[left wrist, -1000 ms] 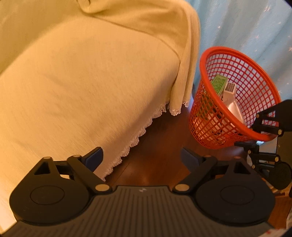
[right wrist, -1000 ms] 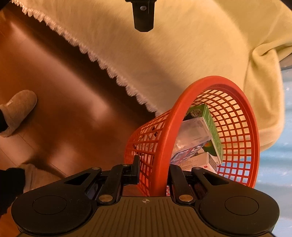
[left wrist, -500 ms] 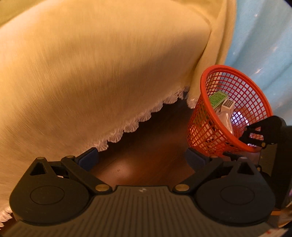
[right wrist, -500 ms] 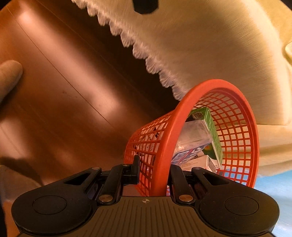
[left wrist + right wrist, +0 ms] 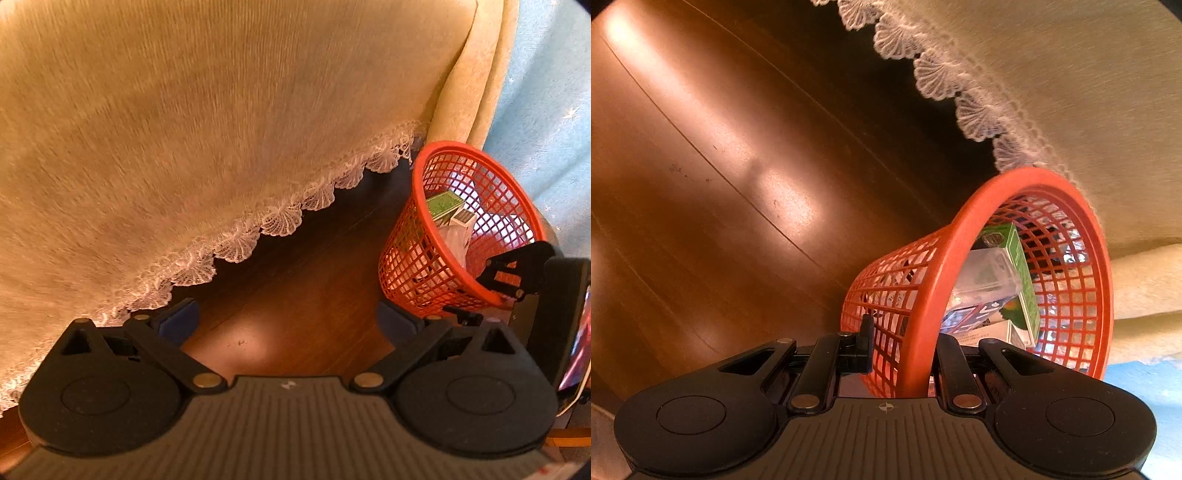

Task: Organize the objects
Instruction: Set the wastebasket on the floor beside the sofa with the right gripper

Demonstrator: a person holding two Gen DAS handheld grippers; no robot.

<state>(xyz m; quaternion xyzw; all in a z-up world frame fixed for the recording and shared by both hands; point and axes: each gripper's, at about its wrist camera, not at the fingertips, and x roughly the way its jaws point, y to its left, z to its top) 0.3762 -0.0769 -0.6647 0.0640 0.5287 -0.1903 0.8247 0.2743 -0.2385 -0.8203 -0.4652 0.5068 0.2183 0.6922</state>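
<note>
Red mesh basket (image 5: 1067, 258) — boxes inside — rim pinched by right tool (image 5: 905, 354).

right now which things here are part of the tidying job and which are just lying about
Part of the job:
- red basket, rim clamped by the right gripper
- green box inside it
- clear packet inside it
- left gripper, open, empty

Just there:
- cream cloth with lace edge
- wooden floor
- blue curtain
</note>
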